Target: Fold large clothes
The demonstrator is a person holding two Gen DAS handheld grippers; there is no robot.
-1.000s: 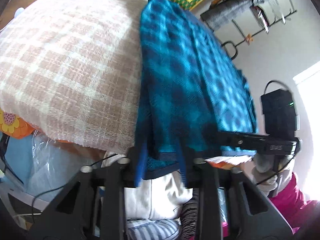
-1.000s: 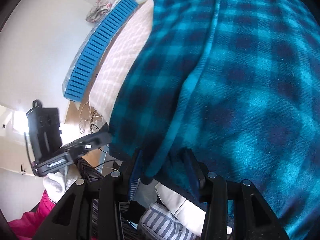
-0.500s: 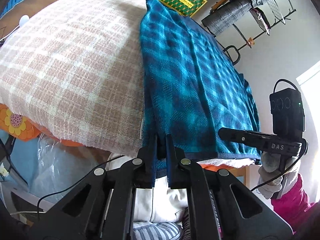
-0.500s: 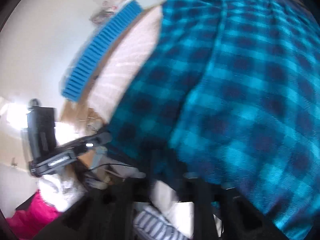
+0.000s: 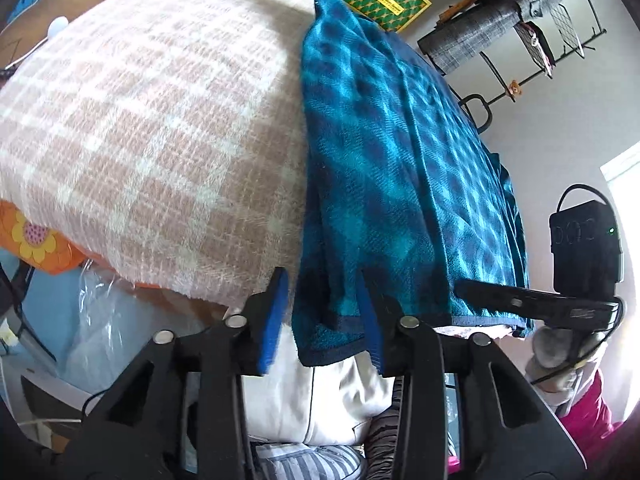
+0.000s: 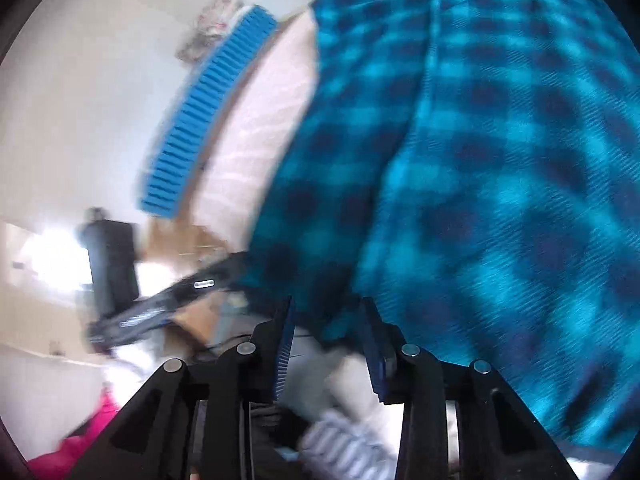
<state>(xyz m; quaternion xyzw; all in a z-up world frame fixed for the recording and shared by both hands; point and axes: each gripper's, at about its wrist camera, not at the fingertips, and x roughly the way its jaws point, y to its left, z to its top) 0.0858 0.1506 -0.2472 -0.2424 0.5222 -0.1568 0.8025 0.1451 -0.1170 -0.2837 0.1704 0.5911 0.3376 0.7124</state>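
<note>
Your left gripper [image 5: 322, 312] angles downward at the near hem of the blue plaid garment [image 5: 392, 168], which lies folded lengthwise along one side of a bed covered by a beige checked blanket [image 5: 152, 128]. Its jaws have just been opening and now stand apart, the garment's dark-edged corner hanging between the blue pads without either pad pressing on it. Your right gripper [image 6: 326, 334] tilts down at the same hem further along the garment [image 6: 460, 152], seen through a motion-blurred view. Its jaws have just been closing, yet they are still parted, with a drooping fold of the plaid cloth between them; the blur makes it impossible to tell whether the pads touch the fabric. From the left camera, your right gripper [image 5: 532, 304] appears level beside the garment's far corner, held by a gloved hand [image 5: 560, 348]. Beyond the garment, a black clothes rack [image 5: 516, 28] stands against the wall.
</note>
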